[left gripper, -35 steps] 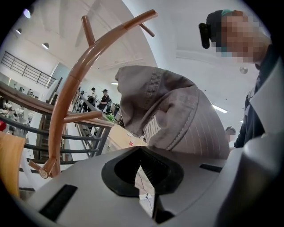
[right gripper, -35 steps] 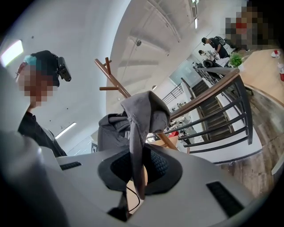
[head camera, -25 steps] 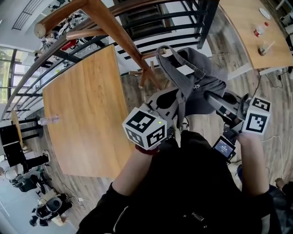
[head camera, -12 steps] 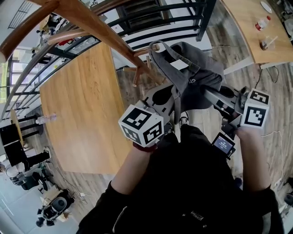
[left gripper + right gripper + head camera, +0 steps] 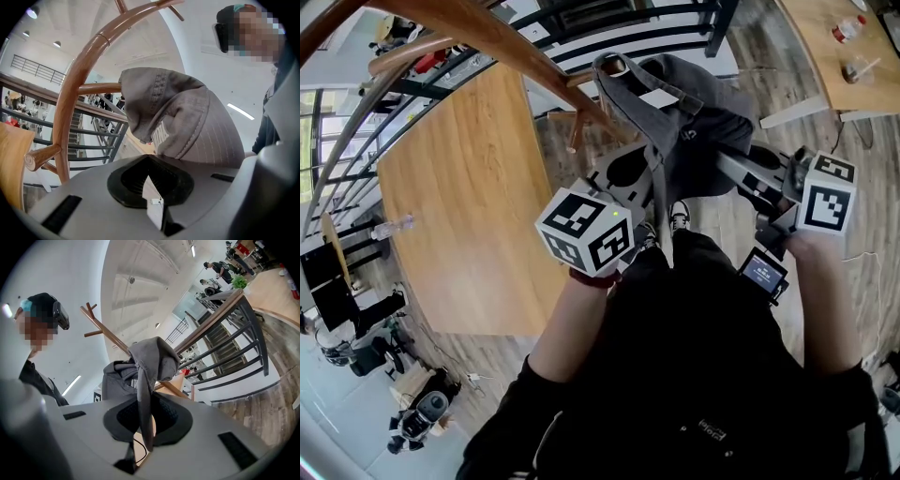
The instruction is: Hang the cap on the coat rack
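A grey cap (image 5: 698,112) hangs in the air between my two grippers, right against the wooden coat rack (image 5: 502,42). Its back loop sits round the tip of a short peg (image 5: 616,67). My left gripper (image 5: 630,180) is shut on the cap's lower rim (image 5: 161,145), just under the white label. In the left gripper view a horizontal peg (image 5: 96,88) runs into the cap's folded cloth. My right gripper (image 5: 728,169) is shut on a strip of the cap (image 5: 143,394), which runs down between its jaws. The rack's forked top (image 5: 96,319) shows behind.
A large wooden table (image 5: 455,187) lies to the left below the rack. A black railing (image 5: 609,37) and stairs run behind it. A second table (image 5: 825,66) with a bottle stands at top right. A small screen (image 5: 762,272) hangs under my right hand.
The head view has tilted, so rack, cap and grippers all sit a little higher in it. Both grippers keep their hold, and the cap stays at the same peg.
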Action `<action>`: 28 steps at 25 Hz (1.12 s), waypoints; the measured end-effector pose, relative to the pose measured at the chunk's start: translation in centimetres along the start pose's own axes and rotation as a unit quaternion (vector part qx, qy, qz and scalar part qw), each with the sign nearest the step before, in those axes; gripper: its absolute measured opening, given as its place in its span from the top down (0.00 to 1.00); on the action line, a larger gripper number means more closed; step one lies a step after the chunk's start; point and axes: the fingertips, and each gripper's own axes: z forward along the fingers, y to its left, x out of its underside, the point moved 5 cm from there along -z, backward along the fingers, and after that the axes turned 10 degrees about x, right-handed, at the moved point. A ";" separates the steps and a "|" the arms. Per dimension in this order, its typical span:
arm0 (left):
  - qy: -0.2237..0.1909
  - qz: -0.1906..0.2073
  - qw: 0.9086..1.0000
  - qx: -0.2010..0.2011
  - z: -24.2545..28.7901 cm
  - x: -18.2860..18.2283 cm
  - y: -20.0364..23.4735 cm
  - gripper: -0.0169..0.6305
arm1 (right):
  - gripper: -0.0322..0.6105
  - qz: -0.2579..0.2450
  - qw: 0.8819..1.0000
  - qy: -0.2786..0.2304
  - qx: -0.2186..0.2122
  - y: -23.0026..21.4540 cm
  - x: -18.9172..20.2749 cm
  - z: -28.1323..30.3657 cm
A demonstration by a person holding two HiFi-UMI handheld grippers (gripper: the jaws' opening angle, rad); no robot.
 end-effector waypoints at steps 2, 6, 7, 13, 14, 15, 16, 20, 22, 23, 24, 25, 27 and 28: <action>0.002 -0.001 1.000 -0.005 -0.3 -0.1 0.8 0.98 | 0.89 -0.001 1.000 0.004 0.000 -0.1 -0.3 1.0; 0.011 -0.006 1.000 -0.011 -0.9 -0.2 0.9 0.98 | 0.89 0.001 1.000 0.012 -0.003 0.3 -0.5 1.6; 0.011 -0.007 1.000 -0.012 -0.9 -0.2 0.9 0.98 | 0.89 0.001 1.000 0.013 -0.004 0.4 -0.5 1.6; 0.020 -0.020 0.999 -0.021 -1.5 1.1 1.4 0.98 | 0.89 0.006 0.999 0.033 -0.008 0.0 0.4 2.7; 0.022 -0.021 0.999 -0.023 -1.5 1.3 1.5 0.98 | 0.89 0.004 0.999 0.037 -0.008 -0.1 0.5 2.9; 0.023 -0.023 0.999 -0.026 -1.6 1.5 1.7 0.98 | 0.89 0.003 0.999 0.041 -0.008 -0.2 0.5 3.1; 0.024 -0.025 0.999 -0.028 -1.8 1.7 1.8 0.98 | 0.89 0.002 0.999 0.044 -0.008 -0.2 0.6 3.4; 0.022 -0.036 0.998 -0.040 -2.6 2.3 2.7 0.98 | 0.89 0.006 0.998 0.056 -0.013 -0.4 1.1 4.7; 0.020 -0.038 0.998 -0.044 -3.0 2.2 3.1 0.98 | 0.89 0.014 0.998 0.057 -0.020 -0.5 1.0 5.5; 0.018 -0.036 0.998 -0.045 -3.1 2.0 3.1 0.98 | 0.89 0.023 0.998 0.055 -0.025 -0.5 0.9 5.7; 0.018 -0.031 0.998 -0.046 -3.0 1.8 3.1 0.98 | 0.89 0.035 0.998 0.052 -0.032 -0.7 0.8 5.8; 0.018 -0.025 0.998 -0.046 -2.9 1.5 3.0 0.98 | 0.89 0.053 0.997 0.049 -0.039 -1.0 0.6 5.8; 0.023 -0.009 0.999 -0.046 -2.8 1.0 2.4 0.98 | 0.89 0.095 0.993 0.044 -0.056 -1.7 0.6 5.8; 0.026 -0.002 0.999 -0.045 -2.8 0.9 2.1 0.98 | 0.89 0.110 0.991 0.042 -0.064 -1.8 0.6 5.8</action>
